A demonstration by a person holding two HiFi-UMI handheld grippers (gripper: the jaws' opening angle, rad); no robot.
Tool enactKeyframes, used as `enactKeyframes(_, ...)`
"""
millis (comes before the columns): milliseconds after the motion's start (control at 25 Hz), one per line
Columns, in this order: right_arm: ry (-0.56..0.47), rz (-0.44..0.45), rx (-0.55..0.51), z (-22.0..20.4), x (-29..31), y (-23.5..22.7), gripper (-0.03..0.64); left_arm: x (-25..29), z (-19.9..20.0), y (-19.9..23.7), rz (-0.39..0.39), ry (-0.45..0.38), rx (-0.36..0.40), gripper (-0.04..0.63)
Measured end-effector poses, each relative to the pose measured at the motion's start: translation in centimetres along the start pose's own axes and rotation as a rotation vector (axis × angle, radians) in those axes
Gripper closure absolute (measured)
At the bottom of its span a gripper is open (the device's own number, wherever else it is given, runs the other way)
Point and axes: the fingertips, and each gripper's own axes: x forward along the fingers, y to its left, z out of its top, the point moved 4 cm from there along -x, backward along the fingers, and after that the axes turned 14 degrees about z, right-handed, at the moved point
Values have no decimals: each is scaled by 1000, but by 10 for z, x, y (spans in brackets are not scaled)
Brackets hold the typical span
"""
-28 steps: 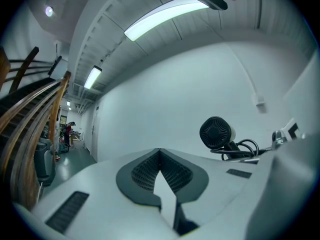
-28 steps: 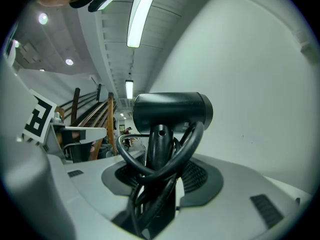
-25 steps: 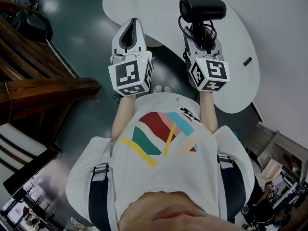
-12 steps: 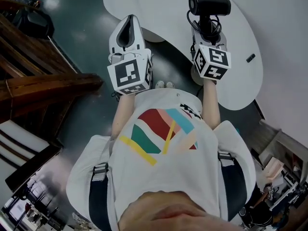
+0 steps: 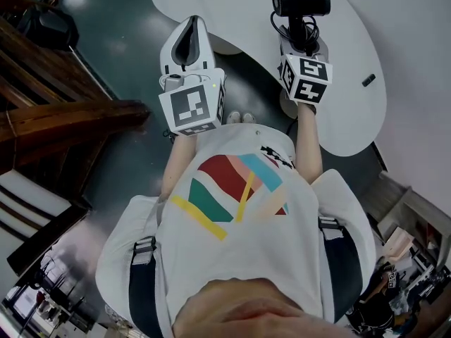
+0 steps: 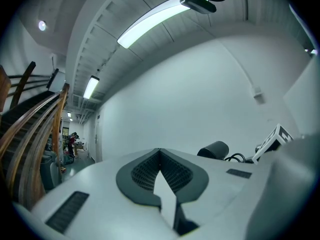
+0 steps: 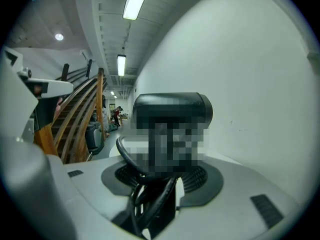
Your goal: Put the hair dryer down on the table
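The black hair dryer (image 5: 301, 2) stands upright in my right gripper (image 5: 303, 39), which is shut on its handle; the coiled black cord (image 5: 290, 28) hangs by the jaws. It hovers over the white curved table (image 5: 352, 111). In the right gripper view the hair dryer (image 7: 172, 114) fills the middle above the right gripper (image 7: 165, 176), with the cord (image 7: 127, 159) looped between the jaws. My left gripper (image 5: 191, 25) is level at the table's near edge, shut and empty. In the left gripper view its tips (image 6: 160, 151) meet, and the hair dryer (image 6: 213, 149) shows to the right.
A small dark object (image 5: 368, 80) lies on the table to the right of the dryer. A wooden stair rail (image 5: 63, 125) runs along the left over the dark floor (image 5: 120, 41). The person's shoes (image 5: 239, 118) stand by the table edge.
My right gripper has sunk toward the table with the hair dryer and shifted slightly farther from the body. The left gripper has stayed about where it was.
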Motion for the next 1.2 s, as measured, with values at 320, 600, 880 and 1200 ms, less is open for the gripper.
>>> enactKeyframes(320,88,-1,-8,-28,9,-10,399,-1,-5,2,28,26,-24,580)
enactKeyframes(600,140,4,22,-51,18,-11,399,1,-9,4,43,36,-9,581)
enactKeyframes(880,199,3,37,-74,23,-17,399,2,-13,-1,50,49,29,580)
enactKeyframes(1200,256,5,54,-94,31,-30,399,5,-13,-4,66,59,50,581)
